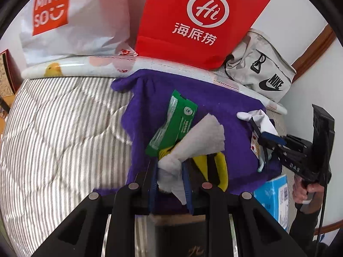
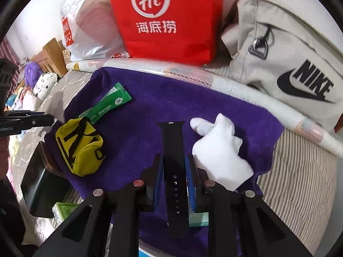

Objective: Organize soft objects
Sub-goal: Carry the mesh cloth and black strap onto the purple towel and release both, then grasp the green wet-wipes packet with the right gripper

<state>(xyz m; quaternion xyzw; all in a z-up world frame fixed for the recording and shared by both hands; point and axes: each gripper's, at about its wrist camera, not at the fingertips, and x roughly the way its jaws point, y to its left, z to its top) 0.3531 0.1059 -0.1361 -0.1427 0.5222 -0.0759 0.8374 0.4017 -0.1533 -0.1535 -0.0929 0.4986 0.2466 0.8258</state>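
Observation:
A purple towel (image 2: 139, 107) lies spread on the striped bed. My left gripper (image 1: 169, 167) is shut on a crumpled white cloth (image 1: 205, 135), held just above a yellow pouch (image 1: 220, 167) and a green sachet (image 1: 173, 124). My right gripper (image 2: 174, 157) is shut on a black watch strap (image 2: 173, 141) that runs forward between its blue pads. A white glove (image 2: 218, 150) lies on the towel just right of the strap. The yellow pouch (image 2: 80, 147) and the green sachet (image 2: 107, 105) lie to the left. The left gripper (image 2: 50, 118) enters at the left edge, and the right gripper (image 1: 257, 126) shows at the right.
A red paper bag (image 2: 167, 21), a white plastic shopping bag (image 1: 75, 17) and a grey Nike bag (image 2: 289, 64) stand along the back, behind a rolled printed mat (image 1: 85, 66). A blue box (image 1: 274, 192) and a dark box (image 2: 42, 188) sit at the towel's near edges. Plush toys (image 2: 42, 83) lie far left.

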